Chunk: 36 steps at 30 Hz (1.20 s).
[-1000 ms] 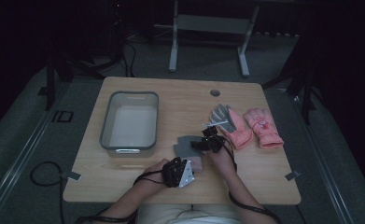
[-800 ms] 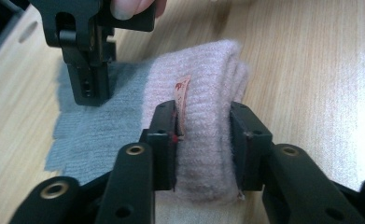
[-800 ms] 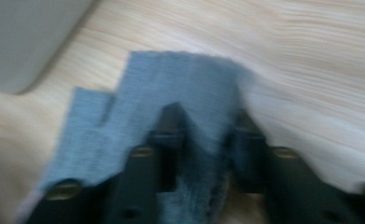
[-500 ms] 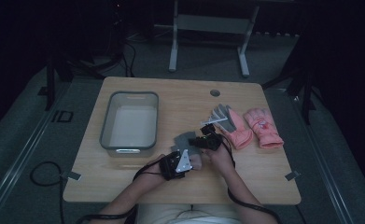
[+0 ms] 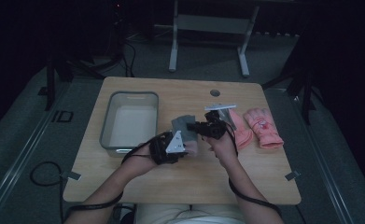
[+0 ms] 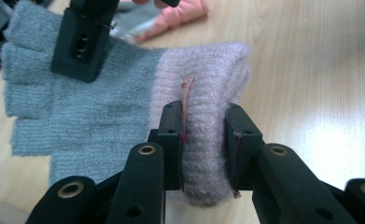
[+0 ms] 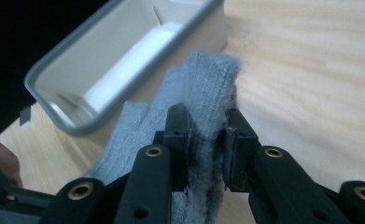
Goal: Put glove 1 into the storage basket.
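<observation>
Left gripper (image 6: 203,144): clamped on grey glove's (image 6: 101,107) pink cuff | Right gripper (image 7: 207,140): just closed on the glove's finger end | Glove: between both grippers, above the table (image 5: 171,182), beside the bin's (image 5: 106,122) right rim | Room: bare wood near the front edge; pink gloves (image 5: 263,127) well right.

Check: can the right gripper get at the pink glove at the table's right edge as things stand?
Probably not yet. The right gripper is shut on the grey knit glove, whose pink cuff the left gripper clamps. The pink glove lies unobstructed, but it would have to let go first.
</observation>
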Available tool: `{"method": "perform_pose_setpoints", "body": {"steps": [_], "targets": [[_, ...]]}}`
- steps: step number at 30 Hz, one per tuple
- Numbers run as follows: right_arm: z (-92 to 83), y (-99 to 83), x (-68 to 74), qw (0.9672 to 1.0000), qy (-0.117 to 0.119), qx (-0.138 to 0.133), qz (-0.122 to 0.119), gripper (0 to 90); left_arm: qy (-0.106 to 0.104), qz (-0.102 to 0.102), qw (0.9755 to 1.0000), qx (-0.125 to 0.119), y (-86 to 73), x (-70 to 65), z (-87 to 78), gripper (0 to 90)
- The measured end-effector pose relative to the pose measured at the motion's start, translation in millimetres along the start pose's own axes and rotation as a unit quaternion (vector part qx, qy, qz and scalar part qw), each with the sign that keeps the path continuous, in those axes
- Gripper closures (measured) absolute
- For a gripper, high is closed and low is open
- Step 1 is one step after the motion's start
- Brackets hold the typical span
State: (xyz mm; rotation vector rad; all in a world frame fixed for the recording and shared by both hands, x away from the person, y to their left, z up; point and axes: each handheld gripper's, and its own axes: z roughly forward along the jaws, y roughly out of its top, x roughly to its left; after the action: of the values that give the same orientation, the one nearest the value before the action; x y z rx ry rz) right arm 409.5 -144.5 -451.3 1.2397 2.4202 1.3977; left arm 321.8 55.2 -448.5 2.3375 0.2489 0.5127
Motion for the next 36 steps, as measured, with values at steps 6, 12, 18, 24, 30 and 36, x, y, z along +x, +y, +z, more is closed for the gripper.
{"method": "perform_pose_setpoints", "body": {"steps": [6,12,18,24,30,36], "targets": [[1.6,26.5,10.8,0.9998,-0.001,-0.017,-0.010,75.0,0.022,0.023,0.9994,0.015,6.5,17.0,-19.2,71.4],[11.6,45.8,23.4,0.9996,0.003,-0.022,-0.018,75.0,0.036,0.026,0.9987,0.024,2.5,28.8,-36.5,71.4],[26.7,63.5,37.7,0.9993,0.010,-0.017,-0.030,75.0,0.046,0.022,0.9983,0.029,-7.6,38.1,-50.6,71.4],[46.6,78.2,54.4,0.9983,0.021,-0.015,-0.053,75.0,0.060,0.017,0.9972,0.041,-21.9,48.2,-66.8,71.4],[68.5,90.8,66.7,0.9978,0.033,-0.013,-0.056,75.0,0.074,0.015,0.9962,0.044,-39.0,58.9,-83.4,71.3],[89.8,98.3,78.4,0.9970,0.041,-0.004,-0.066,75.0,0.068,0.014,0.9957,0.061,-55.6,69.4,-93.1,71.3]]}}
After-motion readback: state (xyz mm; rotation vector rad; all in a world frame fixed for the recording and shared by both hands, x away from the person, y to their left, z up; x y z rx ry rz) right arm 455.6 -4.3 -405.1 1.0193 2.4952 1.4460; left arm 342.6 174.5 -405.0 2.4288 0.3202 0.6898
